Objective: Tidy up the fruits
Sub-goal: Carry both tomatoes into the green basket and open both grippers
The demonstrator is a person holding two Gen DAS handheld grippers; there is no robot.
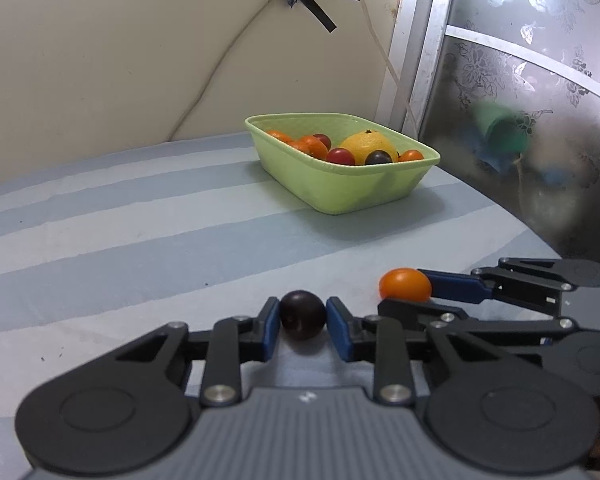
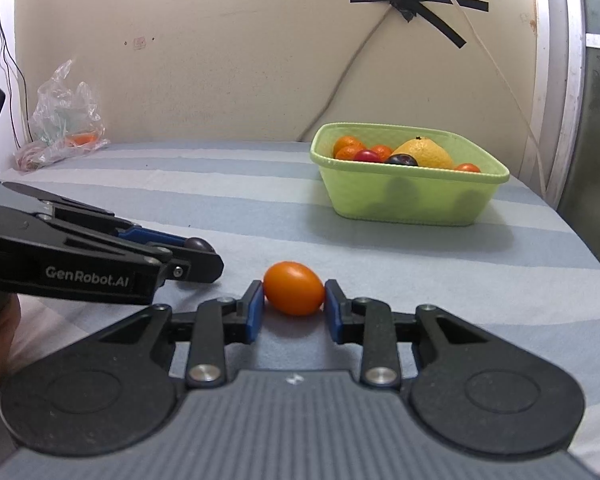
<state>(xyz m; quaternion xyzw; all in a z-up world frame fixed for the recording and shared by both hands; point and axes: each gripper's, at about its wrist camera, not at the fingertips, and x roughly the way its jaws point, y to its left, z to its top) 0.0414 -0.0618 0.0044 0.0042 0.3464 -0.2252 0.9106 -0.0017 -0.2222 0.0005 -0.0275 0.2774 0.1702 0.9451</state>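
My left gripper [image 1: 303, 318] is shut on a dark purple fruit [image 1: 302, 315] low over the striped cloth. My right gripper [image 2: 294, 299] is shut on an orange fruit [image 2: 294, 294], also low over the cloth. The two grippers are side by side: the right one shows in the left wrist view [image 1: 410, 294] with the orange fruit [image 1: 405, 284], and the left one shows in the right wrist view [image 2: 198, 252] with the dark fruit [image 2: 198, 245]. A light green basket [image 1: 340, 188] holding a large yellow citrus [image 1: 367, 145] and several small fruits stands farther back; it also shows in the right wrist view [image 2: 408, 196].
The blue and white striped cloth [image 1: 140, 220] covers the surface. A crumpled plastic bag [image 2: 66, 120] lies at the back left against the wall. A patterned glass panel [image 1: 540, 80] with a metal frame stands on the right, close to the basket.
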